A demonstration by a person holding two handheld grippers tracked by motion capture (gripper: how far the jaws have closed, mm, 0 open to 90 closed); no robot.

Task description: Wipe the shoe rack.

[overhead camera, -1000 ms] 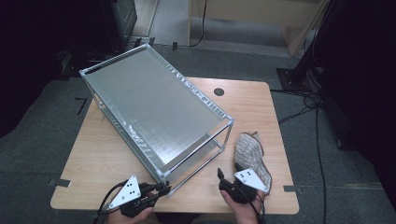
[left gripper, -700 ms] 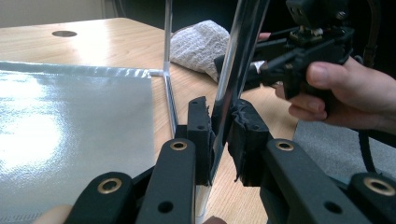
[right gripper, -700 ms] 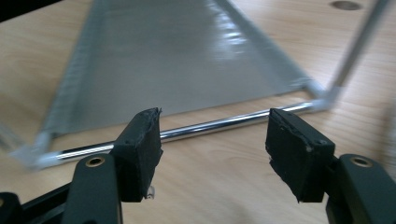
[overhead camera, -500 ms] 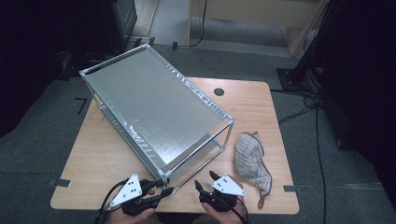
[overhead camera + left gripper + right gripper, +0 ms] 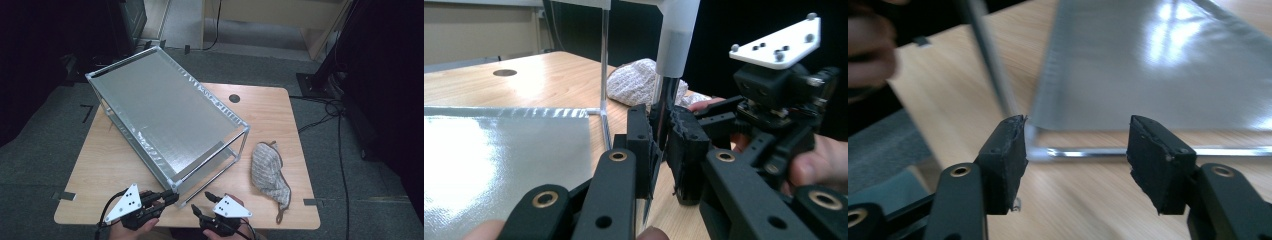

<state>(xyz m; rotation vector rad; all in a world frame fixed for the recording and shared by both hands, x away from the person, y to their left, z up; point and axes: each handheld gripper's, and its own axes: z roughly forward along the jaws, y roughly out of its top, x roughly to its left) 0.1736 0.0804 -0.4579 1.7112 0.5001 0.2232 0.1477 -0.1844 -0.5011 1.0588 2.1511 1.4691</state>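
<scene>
- The left gripper sits low at the near edge of the light wooden table, held in a hand that comes in from the bottom of the high view, and it points toward the near corner of the two-level metal rack with silver sheet shelves and thin chrome posts.
- In the left gripper view its two black jaws are clamped on the chrome corner post of that rack, just below the white plastic corner sleeve; the ridged pads press on the post from both sides.
- The right gripper lies just beside the left one, also at the near table edge, with its grey three-cornered plate facing up and a hand under it.
- Its jaws have just been closing, yet they stand apart with nothing between them; in the right gripper view the pads frame the rack's lower front rail and the lower shelf behind it, without touching them.
- The rack stands slantwise across the middle of the table, its near corner just beside both grippers.
- A grey knitted cloth piece with a dark cord lies flat on the table to the right of the rack, apart from both grippers.
</scene>
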